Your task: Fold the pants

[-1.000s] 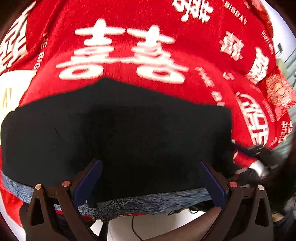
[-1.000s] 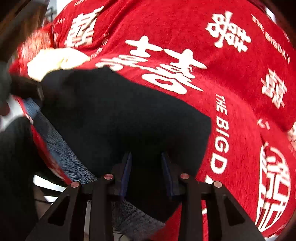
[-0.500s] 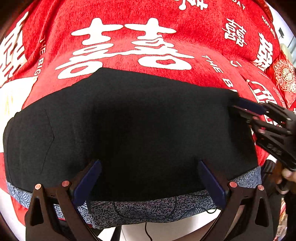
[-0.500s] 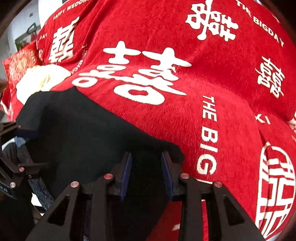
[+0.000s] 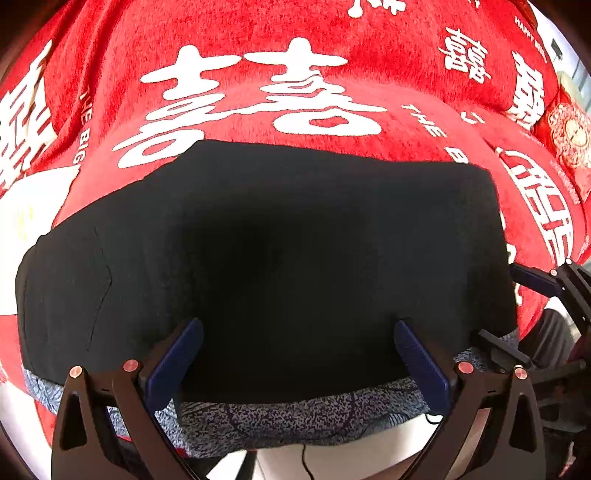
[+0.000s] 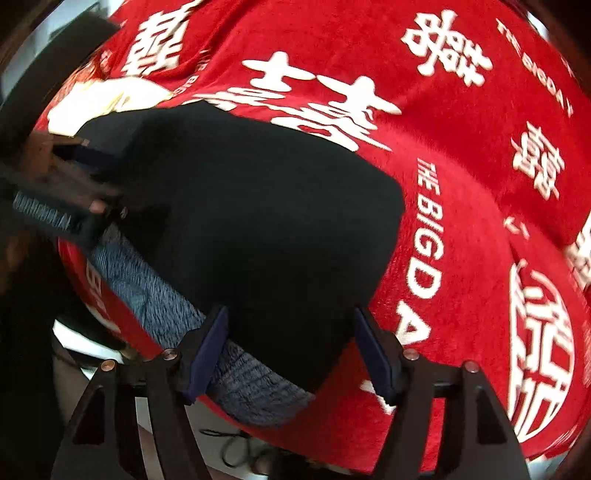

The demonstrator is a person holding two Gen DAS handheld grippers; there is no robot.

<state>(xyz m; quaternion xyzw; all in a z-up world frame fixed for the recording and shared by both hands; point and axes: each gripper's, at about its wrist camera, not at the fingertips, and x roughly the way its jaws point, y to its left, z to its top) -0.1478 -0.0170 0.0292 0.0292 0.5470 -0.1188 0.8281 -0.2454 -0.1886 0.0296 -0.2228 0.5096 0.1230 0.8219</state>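
Pants: black pants [image 5: 280, 258] folded into a broad rectangular pad, lying flat on the red cloth near its front edge; seen again from the right side [image 6: 266, 229] with a rounded far corner.
Pants, underside: blue-grey patterned fabric [image 5: 295, 413] showing as a strip along the front edge below the black layer; same strip visible along the near edge in the right wrist view [image 6: 236, 362].
Surface: red cloth [image 5: 258, 33] printed with large white Chinese characters and the words "THE BIG DAY", spread under the pants and beyond them on all far sides [image 6: 461, 177].
Left gripper [image 5: 295, 354]: jaws spread wide, blue pads on either side of the front middle of the pants, nothing grasped between them; also visible blurred at the far left edge of the pants in the right wrist view [image 6: 70, 173].
Right gripper [image 6: 291, 347]: jaws released and apart, straddling the near corner of the pants without pinching; seen from the left wrist view at the right edge of the pants [image 5: 532, 295].
White patch: pale area [image 5: 26, 206] on the cloth left of the pants, too blurred to identify.
Below the edge: thin black cable [image 5: 306, 458] on a pale floor.
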